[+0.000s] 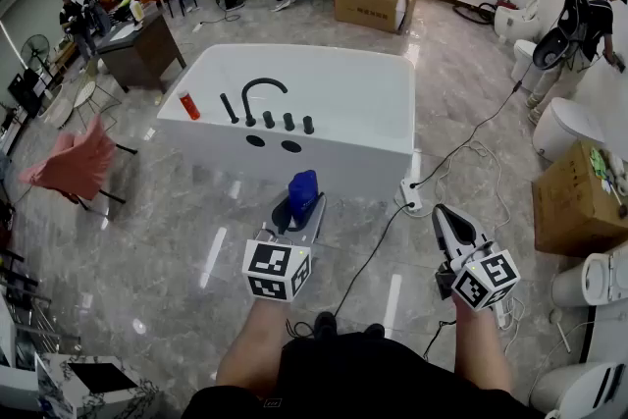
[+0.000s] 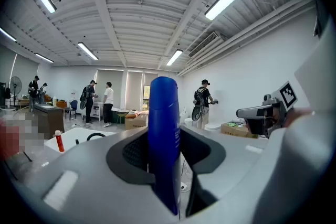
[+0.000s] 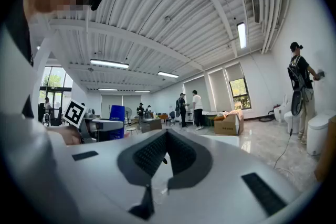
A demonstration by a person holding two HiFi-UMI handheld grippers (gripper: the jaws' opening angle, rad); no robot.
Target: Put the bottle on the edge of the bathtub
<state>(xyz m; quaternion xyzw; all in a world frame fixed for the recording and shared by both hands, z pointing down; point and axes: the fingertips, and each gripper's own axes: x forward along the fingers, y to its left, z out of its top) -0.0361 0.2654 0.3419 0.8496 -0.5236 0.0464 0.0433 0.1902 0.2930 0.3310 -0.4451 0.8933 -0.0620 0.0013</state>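
My left gripper [image 1: 300, 208] is shut on a tall blue bottle [image 1: 302, 192], held upright above the floor just in front of the white bathtub [image 1: 391, 132]. In the left gripper view the blue bottle [image 2: 164, 139] fills the gap between the jaws of the left gripper [image 2: 166, 157]. A black faucet [image 1: 261, 94] and a small red bottle [image 1: 188, 105] stand on the tub's near edge. My right gripper [image 1: 442, 214] hovers to the right, shut and empty. In its own view the right gripper [image 3: 166, 136] has its pads together.
A cable and a power strip [image 1: 410, 197] lie on the floor by the tub's right corner. Cardboard boxes [image 1: 373, 1] [image 1: 574, 203] and toilets [image 1: 564, 127] stand behind and at the right. A pink chair [image 1: 75, 162] and a desk [image 1: 143, 50] are on the left. People [image 1: 579, 32] stand around.
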